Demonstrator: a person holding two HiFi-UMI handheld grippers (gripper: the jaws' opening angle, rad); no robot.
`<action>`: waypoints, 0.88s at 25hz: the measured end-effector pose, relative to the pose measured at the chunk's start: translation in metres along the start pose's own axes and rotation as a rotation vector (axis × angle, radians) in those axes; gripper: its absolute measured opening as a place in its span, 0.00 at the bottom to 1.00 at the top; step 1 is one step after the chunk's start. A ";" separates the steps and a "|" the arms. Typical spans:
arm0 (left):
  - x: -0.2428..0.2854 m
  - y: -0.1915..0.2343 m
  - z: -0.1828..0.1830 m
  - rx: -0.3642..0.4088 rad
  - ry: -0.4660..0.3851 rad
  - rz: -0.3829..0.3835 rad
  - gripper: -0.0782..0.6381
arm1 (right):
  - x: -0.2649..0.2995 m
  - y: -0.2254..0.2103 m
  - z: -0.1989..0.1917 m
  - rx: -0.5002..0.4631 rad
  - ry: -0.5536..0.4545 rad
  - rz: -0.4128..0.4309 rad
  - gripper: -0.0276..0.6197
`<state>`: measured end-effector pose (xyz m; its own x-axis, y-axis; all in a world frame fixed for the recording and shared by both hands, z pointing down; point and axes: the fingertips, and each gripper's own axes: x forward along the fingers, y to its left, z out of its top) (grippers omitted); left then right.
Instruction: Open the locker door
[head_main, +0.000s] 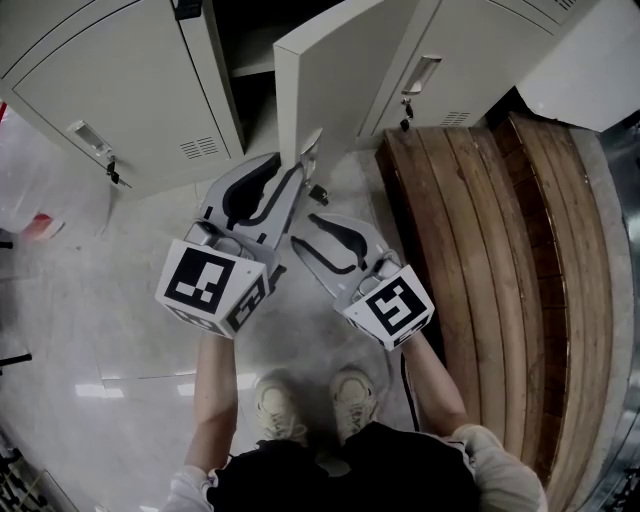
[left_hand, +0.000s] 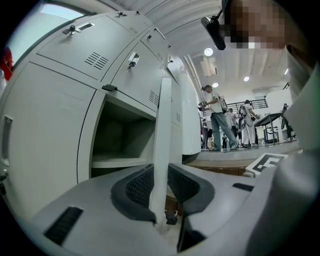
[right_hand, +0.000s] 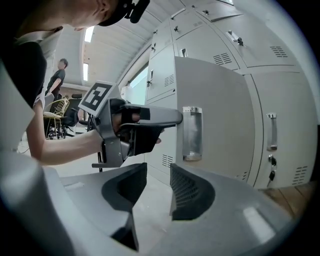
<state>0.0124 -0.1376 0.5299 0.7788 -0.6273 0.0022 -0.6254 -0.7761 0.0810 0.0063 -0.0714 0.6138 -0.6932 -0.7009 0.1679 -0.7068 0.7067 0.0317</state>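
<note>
The grey locker door (head_main: 340, 70) stands swung out from its dark compartment (head_main: 250, 40). My left gripper (head_main: 300, 152) reaches to the door's free edge and is shut on it. In the left gripper view that edge (left_hand: 162, 130) runs upright between the two ribbed pads (left_hand: 137, 187) of the gripper (left_hand: 161, 187), with the compartment's shelf (left_hand: 122, 160) behind. My right gripper (head_main: 308, 232) hangs open just below, nothing between its fingers. The right gripper view shows the right gripper (right_hand: 156, 182) facing the door's outer face (right_hand: 220, 110), its recessed handle (right_hand: 192, 133) and the left gripper (right_hand: 175, 117) at the edge.
Shut lockers with handles and keys stand on both sides (head_main: 110, 90) (head_main: 440, 60). A curved wooden bench (head_main: 490, 260) runs along the right. My feet (head_main: 310, 405) are on the glossy floor. People (left_hand: 217, 117) stand far back in the hall.
</note>
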 end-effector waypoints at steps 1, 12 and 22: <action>0.000 -0.003 0.000 0.007 0.002 0.000 0.24 | -0.004 0.000 0.002 0.009 -0.008 -0.006 0.26; 0.002 -0.024 -0.004 0.028 0.008 -0.012 0.24 | -0.061 -0.018 0.005 -0.010 0.012 -0.103 0.24; 0.007 -0.056 -0.007 0.019 0.022 -0.093 0.24 | -0.093 -0.027 0.017 -0.030 0.006 -0.162 0.24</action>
<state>0.0534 -0.0978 0.5325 0.8345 -0.5507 0.0172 -0.5506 -0.8324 0.0625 0.0878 -0.0271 0.5802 -0.5699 -0.8051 0.1641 -0.8044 0.5874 0.0884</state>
